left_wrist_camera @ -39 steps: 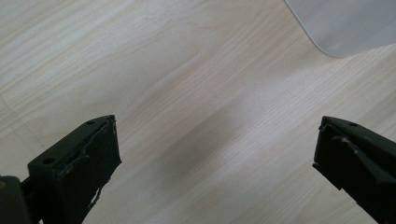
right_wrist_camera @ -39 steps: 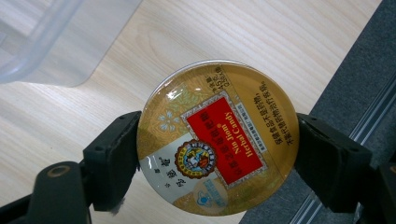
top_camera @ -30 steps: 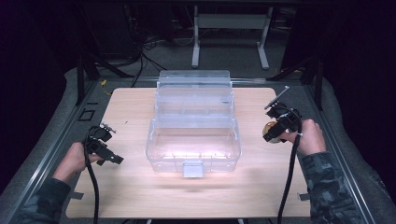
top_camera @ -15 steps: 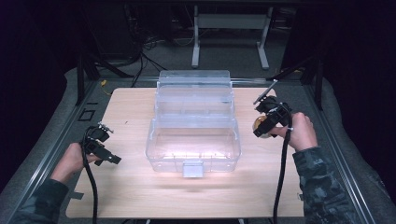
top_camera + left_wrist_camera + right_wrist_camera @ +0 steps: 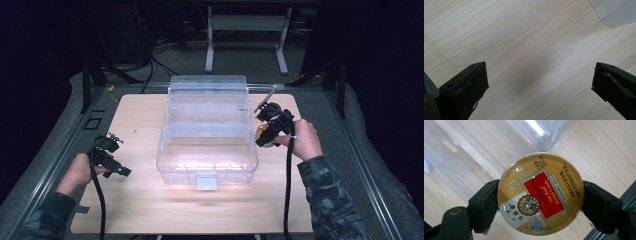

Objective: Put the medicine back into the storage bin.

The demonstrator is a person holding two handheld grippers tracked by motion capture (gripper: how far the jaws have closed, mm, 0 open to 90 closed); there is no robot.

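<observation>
The right gripper [image 5: 537, 202] has its jaws clamped on the round candy tin [image 5: 539, 193] beside the clear box [image 5: 207, 132], probably to put it inside, while the left gripper [image 5: 539, 82] waits with jaws apart over the table [image 5: 524, 50].

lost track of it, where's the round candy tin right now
The candy tin is clamped between the right gripper's jaws, held just off the right side of the clear plastic box, seen in the high view.

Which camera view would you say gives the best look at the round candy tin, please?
The right gripper view: the candy tin faces the camera, label readable, clamped between the right gripper jaws. The high view shows it as a small golden spot beside the clear plastic box.
</observation>
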